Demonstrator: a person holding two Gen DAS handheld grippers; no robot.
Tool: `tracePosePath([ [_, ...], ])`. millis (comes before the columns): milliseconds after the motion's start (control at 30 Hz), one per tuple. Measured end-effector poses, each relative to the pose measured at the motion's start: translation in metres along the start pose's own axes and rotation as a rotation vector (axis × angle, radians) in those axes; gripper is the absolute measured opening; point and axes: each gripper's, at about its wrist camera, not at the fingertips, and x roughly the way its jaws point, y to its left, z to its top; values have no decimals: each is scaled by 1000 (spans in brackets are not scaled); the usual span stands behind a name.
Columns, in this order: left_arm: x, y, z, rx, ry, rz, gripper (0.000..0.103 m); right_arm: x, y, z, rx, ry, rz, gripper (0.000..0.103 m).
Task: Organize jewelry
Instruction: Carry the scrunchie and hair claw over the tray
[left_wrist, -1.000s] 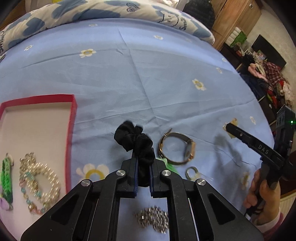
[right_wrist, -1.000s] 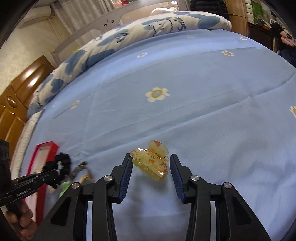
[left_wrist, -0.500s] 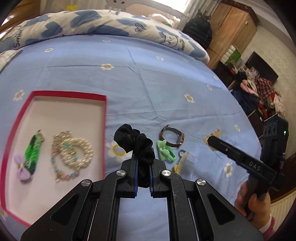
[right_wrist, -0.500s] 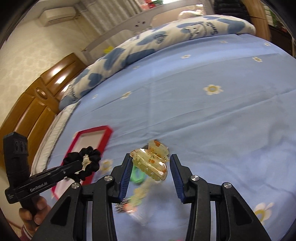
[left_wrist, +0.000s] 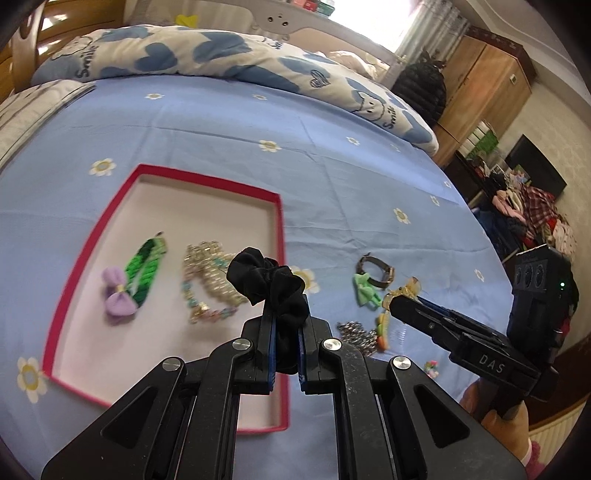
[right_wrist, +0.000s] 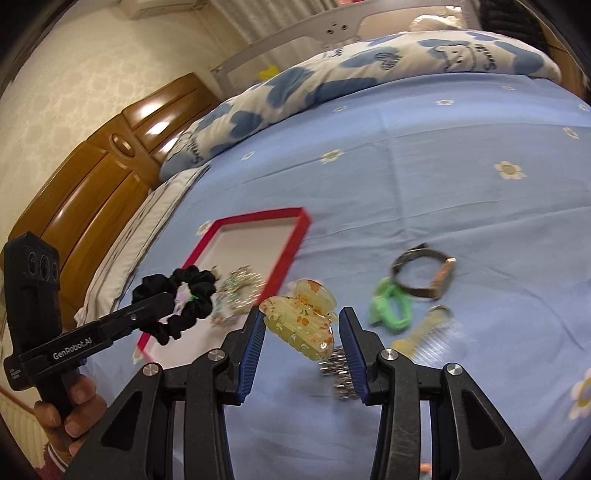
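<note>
The left tongs (left_wrist: 283, 334) are pinched tight on a black scrunchie (left_wrist: 267, 282), gripped by one fold, the rest of its loop bunched above the tips; the right tongs (right_wrist: 302, 334) stand part-open yet bear on a translucent yellow claw clip (right_wrist: 300, 318) wedged crosswise between the blue pads, so both loads are carried above the bed (left_wrist: 221, 147).

The likeliest slip, as I judge it, is the claw clip; it is hard, glossy and held skew, with teeth hanging below the pads, so a quick turn of the wrist could let it pivot out and drop among the loose pieces. The scrunchie is soft and caught only at one edge; it could sag free, or land on the beaded bracelets (left_wrist: 212, 282) and tangle with them. The two tools are also close together, and their tips could knock as both head for the same opening.

The red-rimmed tray (left_wrist: 279, 229) lies just ahead of and below the left tongs, slightly to their left; from the right tongs it sits ahead and to the left. A green braided clip with a lilac bow (left_wrist: 131, 284) rests further left of the bracelets. Ahead and right of the right tongs lie a watch (right_wrist: 424, 273), a green bow clip (right_wrist: 391, 306) and a small comb (right_wrist: 424, 332).
</note>
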Motion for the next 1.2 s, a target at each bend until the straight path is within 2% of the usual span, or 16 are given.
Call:
tracePosePath([
  [267,-24,39,-9,-68,-33,34,7,22,41,-1,-62,29,39,42],
  [533,-29,73,-12,-113,-45,65,7,50,71,-2,-104,63,61,42],
  [833,-17,99,-12,-124,-26,91,7,89,91,-1,-137,122,56,42],
  [1200,9,124,-18,-168,9,110,7,128,95,-4,-167,202,3,42],
])
